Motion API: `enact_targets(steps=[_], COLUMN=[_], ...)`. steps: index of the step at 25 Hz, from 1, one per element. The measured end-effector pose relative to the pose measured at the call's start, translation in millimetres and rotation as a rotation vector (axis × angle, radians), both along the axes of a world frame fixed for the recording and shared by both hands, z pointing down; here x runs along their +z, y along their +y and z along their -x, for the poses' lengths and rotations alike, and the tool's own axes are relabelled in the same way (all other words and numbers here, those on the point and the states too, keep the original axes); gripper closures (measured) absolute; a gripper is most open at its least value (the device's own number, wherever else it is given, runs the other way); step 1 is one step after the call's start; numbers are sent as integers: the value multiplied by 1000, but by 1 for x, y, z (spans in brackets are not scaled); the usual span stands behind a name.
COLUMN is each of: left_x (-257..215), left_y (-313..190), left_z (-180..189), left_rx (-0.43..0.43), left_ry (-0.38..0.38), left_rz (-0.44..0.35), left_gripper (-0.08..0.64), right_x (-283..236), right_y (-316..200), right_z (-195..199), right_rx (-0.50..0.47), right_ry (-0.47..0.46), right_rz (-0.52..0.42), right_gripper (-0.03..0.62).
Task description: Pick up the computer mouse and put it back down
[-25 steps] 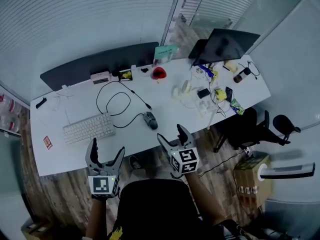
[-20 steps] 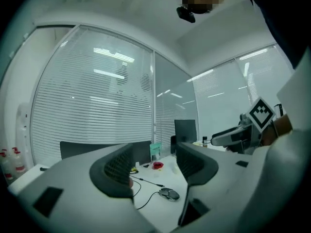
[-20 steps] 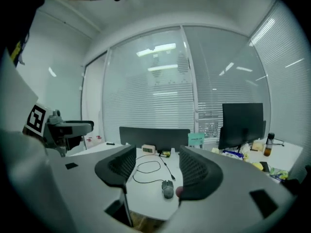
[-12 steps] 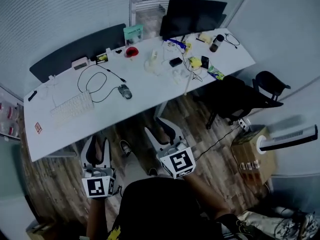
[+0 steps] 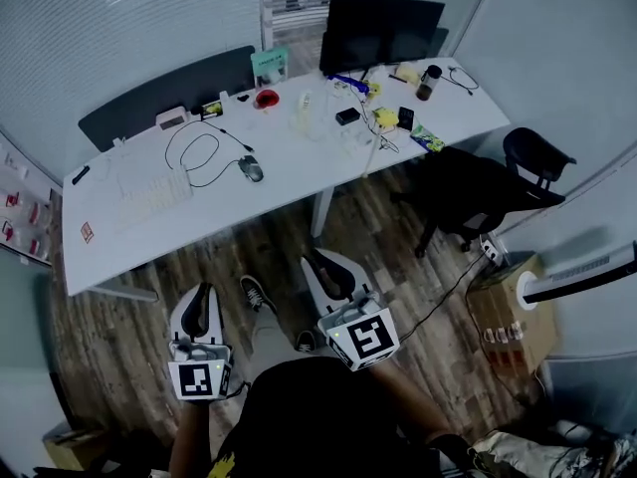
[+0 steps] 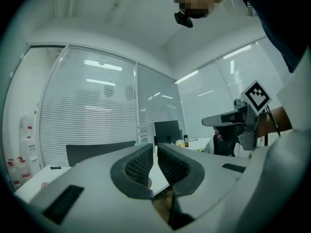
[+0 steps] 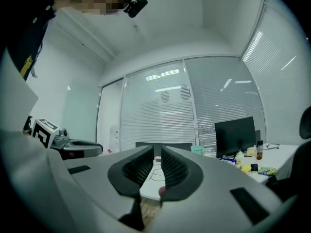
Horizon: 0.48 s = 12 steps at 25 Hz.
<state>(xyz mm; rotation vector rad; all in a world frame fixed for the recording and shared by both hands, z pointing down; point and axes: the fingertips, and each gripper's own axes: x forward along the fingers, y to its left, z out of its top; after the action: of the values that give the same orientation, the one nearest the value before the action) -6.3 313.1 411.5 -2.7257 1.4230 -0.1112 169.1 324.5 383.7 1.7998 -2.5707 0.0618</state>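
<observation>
Our left gripper (image 5: 202,297) and right gripper (image 5: 323,265) have just closed, empty, well apart from the mouse (image 5: 251,168) on the bench (image 5: 291,185).

The white worktop (image 5: 204,235) carries a pale keyboard (image 5: 149,195), a looped cable (image 5: 194,152), the computer mouse (image 5: 250,168), 1 monitor (image 5: 383,30) and a dark bottle (image 5: 430,83).

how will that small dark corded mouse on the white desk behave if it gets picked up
The small dark computer mouse looks rounded and smooth, so it may slip in a loose grip. Its black cable lies in slack loops on the white desk, so it should trail floppily rather than tug.
</observation>
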Motion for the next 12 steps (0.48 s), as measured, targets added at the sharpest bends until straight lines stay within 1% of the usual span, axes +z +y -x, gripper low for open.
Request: enact_targets(steps=[3, 4, 8, 12], left_x=[-7, -10, -18, -17], left_y=[6, 8, 11, 11], left_z=[3, 2, -5, -6], left_rx=[-16, -18, -23, -22], left_ry=[2, 0, -6, -32], left_rz=[-4, -9, -27, -35], left_gripper=[545, 546, 546, 546], right_x=[-8, -9, -10, -10], right_y=[7, 9, 11, 11], right_z=[1, -1, -10, -6], right_rx=[-11, -14, -19, -34], right_ry=[-6, -7, -35, -45], right_rz=[-20, -23, -22, -28], right_gripper=[566, 574, 575, 575])
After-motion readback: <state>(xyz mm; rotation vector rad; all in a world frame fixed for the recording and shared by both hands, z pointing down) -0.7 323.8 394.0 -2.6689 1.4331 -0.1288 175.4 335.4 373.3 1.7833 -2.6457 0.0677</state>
